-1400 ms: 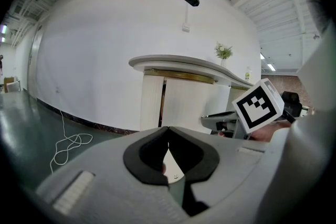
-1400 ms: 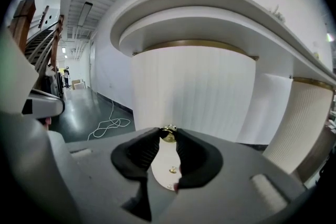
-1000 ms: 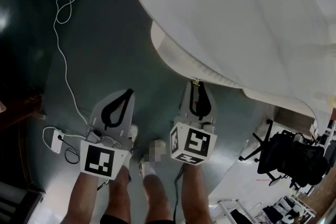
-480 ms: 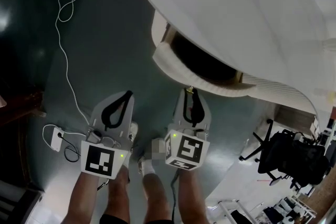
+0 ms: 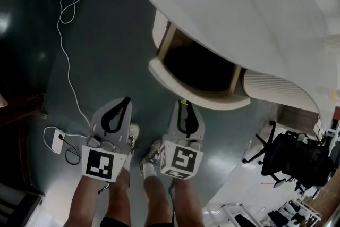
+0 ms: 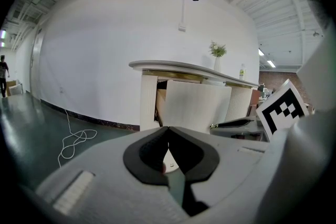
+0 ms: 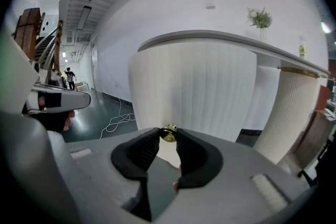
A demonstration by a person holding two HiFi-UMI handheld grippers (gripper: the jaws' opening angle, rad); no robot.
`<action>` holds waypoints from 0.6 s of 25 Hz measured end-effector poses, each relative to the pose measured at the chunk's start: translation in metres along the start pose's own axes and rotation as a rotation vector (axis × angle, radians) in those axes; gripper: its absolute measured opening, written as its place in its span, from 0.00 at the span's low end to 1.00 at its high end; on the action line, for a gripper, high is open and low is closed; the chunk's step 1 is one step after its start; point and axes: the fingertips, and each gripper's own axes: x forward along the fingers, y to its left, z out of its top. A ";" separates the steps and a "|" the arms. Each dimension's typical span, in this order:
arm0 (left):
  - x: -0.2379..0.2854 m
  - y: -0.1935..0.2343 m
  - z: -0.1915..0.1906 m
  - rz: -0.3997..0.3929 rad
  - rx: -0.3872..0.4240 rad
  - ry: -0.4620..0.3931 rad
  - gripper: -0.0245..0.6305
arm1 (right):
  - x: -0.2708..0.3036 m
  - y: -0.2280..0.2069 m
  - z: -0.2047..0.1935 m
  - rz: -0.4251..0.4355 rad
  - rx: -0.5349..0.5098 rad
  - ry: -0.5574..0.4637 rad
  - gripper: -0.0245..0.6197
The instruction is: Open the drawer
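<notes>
In the head view, the white drawer with a curved ribbed front (image 5: 180, 84) stands well out from under the near edge of the white rounded console top (image 5: 239, 2), its dark inside open to view. The right gripper (image 5: 184, 105) reaches up to the middle of the drawer front. The left gripper (image 5: 126, 99) hangs beside it over the dark green floor (image 5: 106, 50), apart from the drawer. A thin white cable (image 5: 69, 2) loops across the floor near the console's far left edge.

In the left gripper view, the black pads meet at their tips with nothing between them, so the left gripper (image 6: 168, 128) is clenched and empty. Beyond it the drawer (image 6: 194, 105) juts out below the console top (image 6: 178, 66).

In the right gripper view, the right gripper (image 7: 167, 136) has its pads clamped on a small round brass knob (image 7: 168, 133) at the centre of the ribbed drawer front (image 7: 199, 92), which fills the space under the console top's (image 7: 236, 39) edge.

I judge the pull to be in hand and well along, with the drawer out but perhaps not at full travel. The next move calls for drawing straight back along the drawer's own line. The knob is small and smooth, so a sideways tug could slip it from the pads. Once the drawer is out far enough, the right jaws should part.
</notes>
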 end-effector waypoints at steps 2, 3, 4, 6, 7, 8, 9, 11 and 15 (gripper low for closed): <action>-0.002 -0.003 0.000 -0.001 0.002 -0.001 0.05 | -0.005 0.002 -0.003 0.001 0.002 0.002 0.20; -0.003 -0.004 0.001 -0.002 0.002 -0.002 0.05 | -0.008 0.002 -0.004 0.002 0.002 0.003 0.20; -0.004 -0.005 0.001 -0.003 0.002 -0.004 0.05 | -0.011 0.003 -0.006 0.002 0.001 0.005 0.20; -0.006 -0.006 0.002 -0.006 0.004 -0.008 0.05 | -0.016 0.006 -0.009 0.004 0.000 0.006 0.20; -0.007 -0.007 0.002 -0.008 0.004 -0.009 0.05 | -0.018 0.007 -0.010 0.004 0.000 0.006 0.20; -0.009 -0.008 0.001 -0.009 0.004 -0.008 0.05 | -0.021 0.008 -0.012 0.003 0.000 0.007 0.20; -0.010 -0.008 0.001 -0.010 0.004 -0.005 0.05 | -0.024 0.009 -0.014 0.002 -0.001 0.007 0.20; -0.012 -0.010 -0.001 -0.012 0.007 0.001 0.05 | -0.029 0.011 -0.017 -0.002 -0.006 0.005 0.20; -0.017 -0.012 -0.005 -0.016 0.008 0.008 0.05 | -0.039 0.016 -0.025 0.000 -0.004 0.014 0.20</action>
